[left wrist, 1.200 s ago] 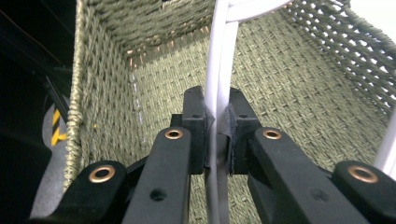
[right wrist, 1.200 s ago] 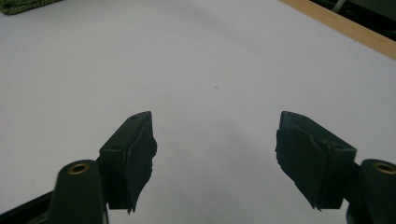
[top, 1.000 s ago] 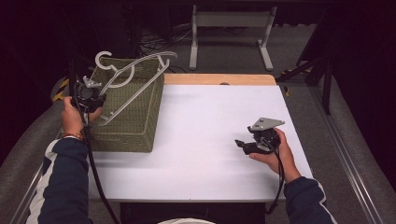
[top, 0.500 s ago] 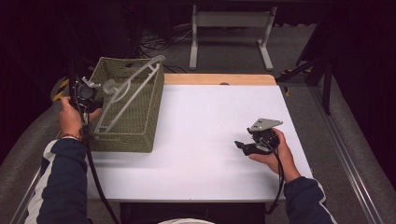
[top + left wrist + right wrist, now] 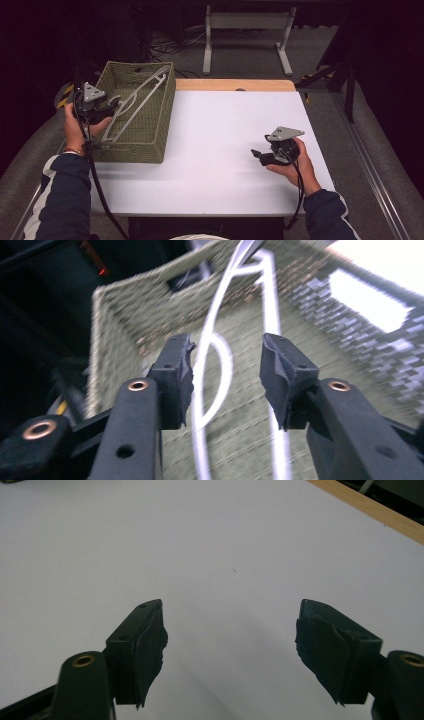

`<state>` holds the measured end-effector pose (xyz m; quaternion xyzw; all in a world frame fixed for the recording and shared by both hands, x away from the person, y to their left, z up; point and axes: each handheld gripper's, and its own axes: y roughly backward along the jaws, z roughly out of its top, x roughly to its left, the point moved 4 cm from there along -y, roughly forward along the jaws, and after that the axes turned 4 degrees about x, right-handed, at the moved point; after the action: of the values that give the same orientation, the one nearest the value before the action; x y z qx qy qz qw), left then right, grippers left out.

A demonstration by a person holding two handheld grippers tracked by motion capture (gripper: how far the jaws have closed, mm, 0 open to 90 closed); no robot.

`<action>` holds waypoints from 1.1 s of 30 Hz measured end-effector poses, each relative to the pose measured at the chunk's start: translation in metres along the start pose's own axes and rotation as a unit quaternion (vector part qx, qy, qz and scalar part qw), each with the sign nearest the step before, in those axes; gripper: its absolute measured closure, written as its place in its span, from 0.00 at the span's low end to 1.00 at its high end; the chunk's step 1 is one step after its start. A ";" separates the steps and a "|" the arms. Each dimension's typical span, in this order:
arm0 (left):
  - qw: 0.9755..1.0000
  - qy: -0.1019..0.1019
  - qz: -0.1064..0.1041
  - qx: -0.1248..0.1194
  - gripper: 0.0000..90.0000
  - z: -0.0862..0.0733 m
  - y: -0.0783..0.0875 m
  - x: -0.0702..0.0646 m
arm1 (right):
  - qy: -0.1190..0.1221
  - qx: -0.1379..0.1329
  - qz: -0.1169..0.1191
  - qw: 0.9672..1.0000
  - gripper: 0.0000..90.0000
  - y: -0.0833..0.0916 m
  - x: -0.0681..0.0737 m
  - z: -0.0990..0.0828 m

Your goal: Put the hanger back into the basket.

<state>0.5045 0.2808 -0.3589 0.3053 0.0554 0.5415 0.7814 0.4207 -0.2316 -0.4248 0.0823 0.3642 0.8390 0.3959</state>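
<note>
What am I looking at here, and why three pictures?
A person holds a hand-worked set of tongs in each hand; there is no robot arm. One camera looks down from above, and one rides on each set. On the white table stands a green woven basket with a white plastic clothes hanger leaning inside. The left tongs stand open around the hanger's hook without pinching it. The right tongs are open and empty over bare table.

We see a brightly lit white table against dark, dim surroundings. In the left gripper view the woven basket and white hanger smear with motion blur. The right gripper view is sharp, its jaws casting soft shadows.
</note>
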 end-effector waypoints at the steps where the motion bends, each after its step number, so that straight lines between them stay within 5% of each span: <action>1: 1.000 -0.006 -0.002 -0.011 0.58 0.003 0.002 -0.005 | 0.001 -0.001 -0.002 1.000 0.31 0.000 0.000 0.000; 7: 0.998 -0.023 -0.033 -0.051 0.48 0.012 0.011 -0.028 | 0.005 -0.015 -0.010 1.000 0.31 0.002 0.000 0.001; 11: 0.994 -0.027 -0.067 -0.087 0.39 0.020 0.021 -0.052 | 0.005 -0.030 -0.017 0.999 0.31 0.005 0.000 0.002; 18: 0.988 -0.037 -0.105 -0.106 0.24 0.024 0.028 -0.077 | 0.009 -0.041 -0.024 0.999 0.31 0.007 0.002 0.003; 33: 0.966 -0.072 -0.188 -0.159 0.11 0.014 0.059 -0.133 | 0.020 -0.080 -0.028 0.996 0.29 0.013 0.014 0.000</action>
<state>0.4084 0.1716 -0.3478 0.1994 -0.0318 0.3631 0.9096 0.4031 -0.2270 -0.4179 0.0230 0.3056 0.8556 0.4171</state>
